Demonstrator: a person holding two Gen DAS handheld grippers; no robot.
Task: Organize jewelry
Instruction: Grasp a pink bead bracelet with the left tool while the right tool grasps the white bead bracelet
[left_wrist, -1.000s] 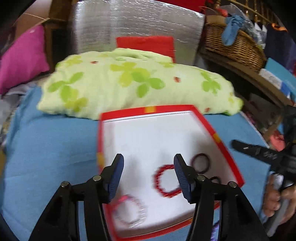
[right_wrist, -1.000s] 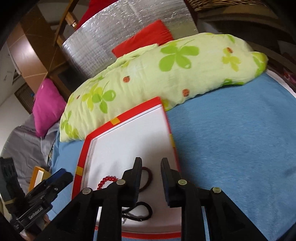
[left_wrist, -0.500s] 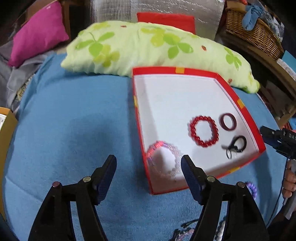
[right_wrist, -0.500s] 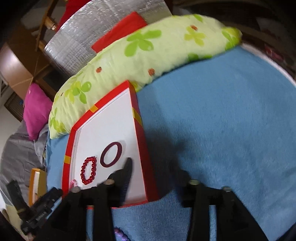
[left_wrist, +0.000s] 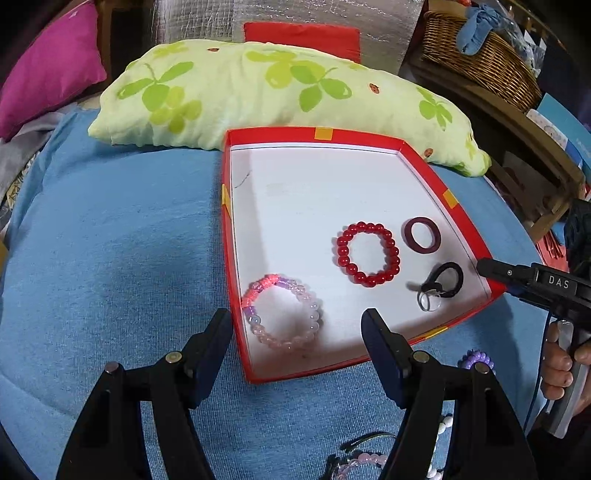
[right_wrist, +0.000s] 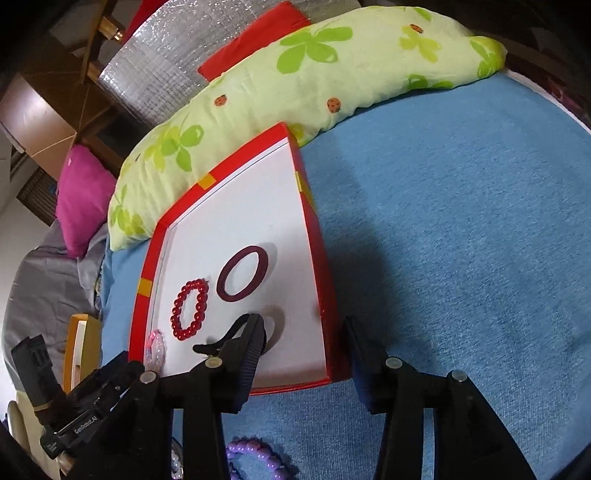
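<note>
The left tool (left_wrist: 297, 334) is hovering with its fingers spread wide and holding nothing, just over the near edge of the red box lid (left_wrist: 424, 164), which is lying on the blue bedcover (left_wrist: 110, 251). Inside the lid, a pink bead bracelet (left_wrist: 282, 314) is resting by the near left corner, a red bead bracelet (left_wrist: 368, 253) is sitting mid-lid, with a maroon ring (left_wrist: 422, 235) and a black hair tie (left_wrist: 443, 282) beside it. The right tool (right_wrist: 304, 341) is also gaping empty, straddling the lid's right wall. A purple bracelet (right_wrist: 255, 459) is lying on the bedcover just beneath it
</note>
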